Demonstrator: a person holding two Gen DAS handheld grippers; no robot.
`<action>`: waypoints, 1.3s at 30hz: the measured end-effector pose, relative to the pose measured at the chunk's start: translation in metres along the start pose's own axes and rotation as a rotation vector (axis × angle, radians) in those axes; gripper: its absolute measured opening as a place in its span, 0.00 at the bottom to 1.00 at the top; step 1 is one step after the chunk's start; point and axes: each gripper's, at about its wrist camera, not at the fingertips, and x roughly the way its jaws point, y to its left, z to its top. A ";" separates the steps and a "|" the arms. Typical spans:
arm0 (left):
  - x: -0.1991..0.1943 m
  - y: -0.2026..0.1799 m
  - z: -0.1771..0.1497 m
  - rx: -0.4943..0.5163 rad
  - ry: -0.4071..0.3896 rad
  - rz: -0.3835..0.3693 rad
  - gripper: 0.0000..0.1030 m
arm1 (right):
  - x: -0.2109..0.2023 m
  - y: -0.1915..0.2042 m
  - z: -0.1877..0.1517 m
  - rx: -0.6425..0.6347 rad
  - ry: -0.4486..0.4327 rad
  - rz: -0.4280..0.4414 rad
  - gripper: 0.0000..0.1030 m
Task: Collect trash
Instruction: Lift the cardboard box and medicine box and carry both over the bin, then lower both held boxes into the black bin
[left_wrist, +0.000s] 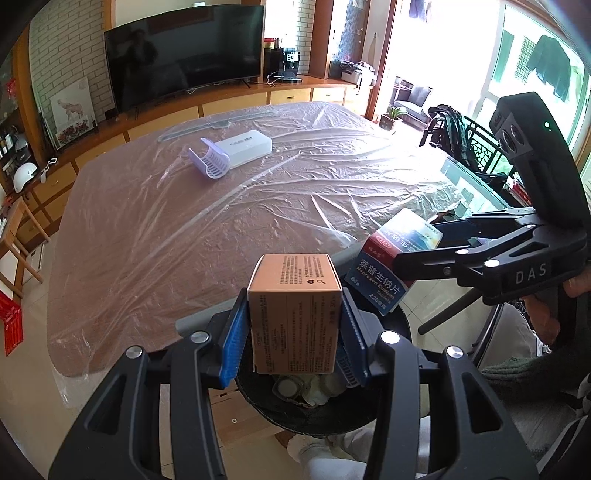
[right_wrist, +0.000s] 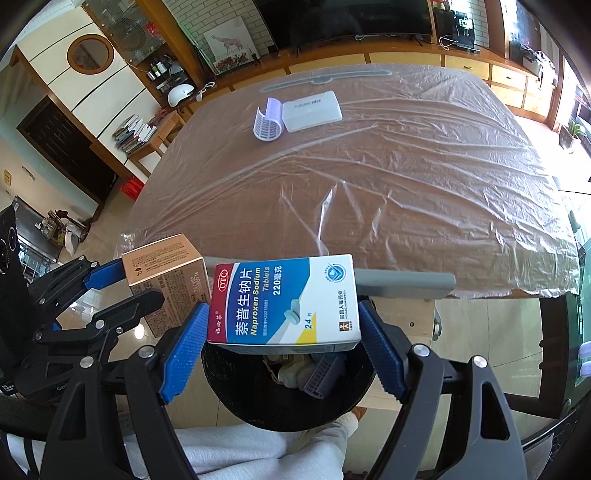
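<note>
Left gripper (left_wrist: 293, 321) pinching a tan carton (left_wrist: 293, 310), right gripper (right_wrist: 282, 332) clamping a Naproxen tablet box (right_wrist: 284, 299), both above the black bin (right_wrist: 280, 398). Risk: boxes colliding or glancing off the rim. Beyond, a lilac hair roller (right_wrist: 269, 119) and white case (right_wrist: 312, 110) left on the table.

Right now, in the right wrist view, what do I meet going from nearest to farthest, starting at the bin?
Black trash bin → blue-and-white tablet box in the right gripper → grey bar at the table's near edge → plastic-covered table → lilac slotted holder → white case.
</note>
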 end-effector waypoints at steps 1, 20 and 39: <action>0.000 0.000 -0.001 0.002 0.005 -0.001 0.46 | 0.000 0.000 -0.001 -0.002 0.003 0.002 0.76; 0.040 0.000 -0.028 0.058 0.145 0.000 0.46 | 0.036 -0.006 -0.024 -0.053 0.116 -0.050 0.76; 0.073 0.006 -0.039 0.084 0.217 0.038 0.46 | 0.072 0.004 -0.034 -0.173 0.138 -0.092 0.76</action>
